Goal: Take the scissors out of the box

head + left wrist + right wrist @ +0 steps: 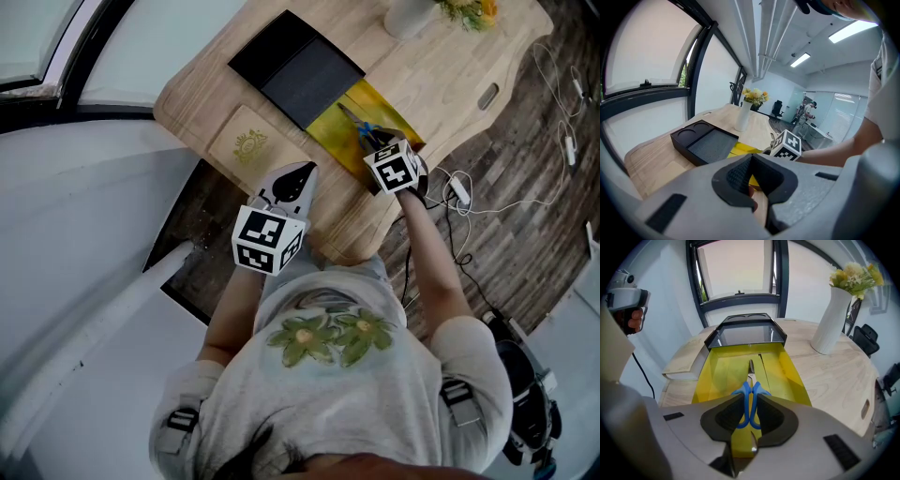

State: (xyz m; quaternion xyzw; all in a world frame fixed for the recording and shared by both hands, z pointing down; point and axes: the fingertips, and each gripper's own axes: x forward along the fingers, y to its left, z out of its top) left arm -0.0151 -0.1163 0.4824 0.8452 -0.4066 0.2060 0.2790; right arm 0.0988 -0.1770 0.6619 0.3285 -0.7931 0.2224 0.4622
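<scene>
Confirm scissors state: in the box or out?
In. The scissors sit inside the yellow box, between its walls; the right tool is shut on their blue handles.

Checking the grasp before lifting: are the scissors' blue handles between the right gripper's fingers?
Yes, the scissors' blue handles sit between the right gripper's fingers, inside the yellow box.

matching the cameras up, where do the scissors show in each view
Head view: scissors right of centre, upper part, lying in the yellow box.
Left gripper view: cannot be made out.
Right gripper view: lower centre, blue handles between the right gripper's jaws.
Shared landmark: white vase.
</scene>
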